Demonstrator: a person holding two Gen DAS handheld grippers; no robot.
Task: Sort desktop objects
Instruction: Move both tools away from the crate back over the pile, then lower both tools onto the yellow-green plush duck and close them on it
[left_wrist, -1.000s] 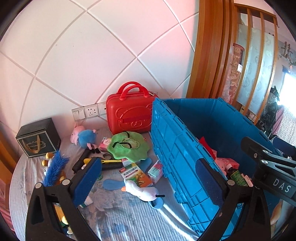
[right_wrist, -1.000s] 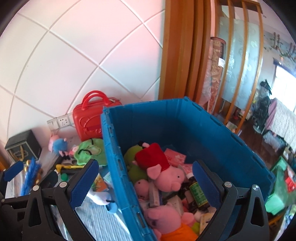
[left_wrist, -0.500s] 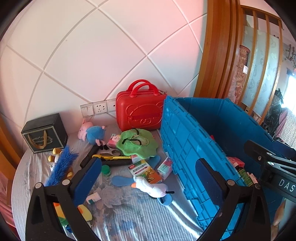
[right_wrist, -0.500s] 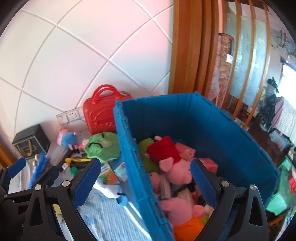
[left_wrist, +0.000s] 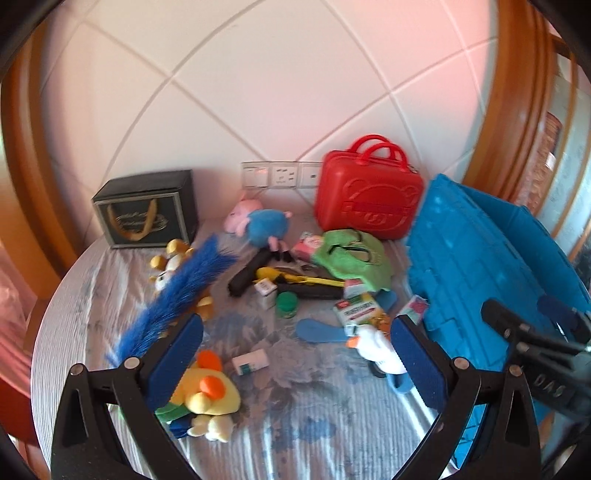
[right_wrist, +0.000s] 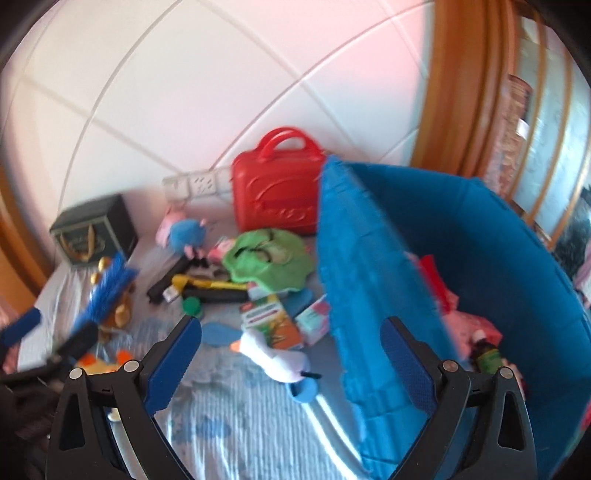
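Hovering empty with jaws spread, each hand-held gripper (left_wrist: 295, 354) (right_wrist: 291, 349) nears the blurred, unreadable medicine box (left_wrist: 360, 312).

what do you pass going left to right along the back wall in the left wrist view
black gift box → pink-and-blue pig plush → red carry case → blue crate

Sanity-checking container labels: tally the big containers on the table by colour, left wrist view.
Red: 1, the case
Black: 1, the box
Blue: 1, the bin
Total: 3
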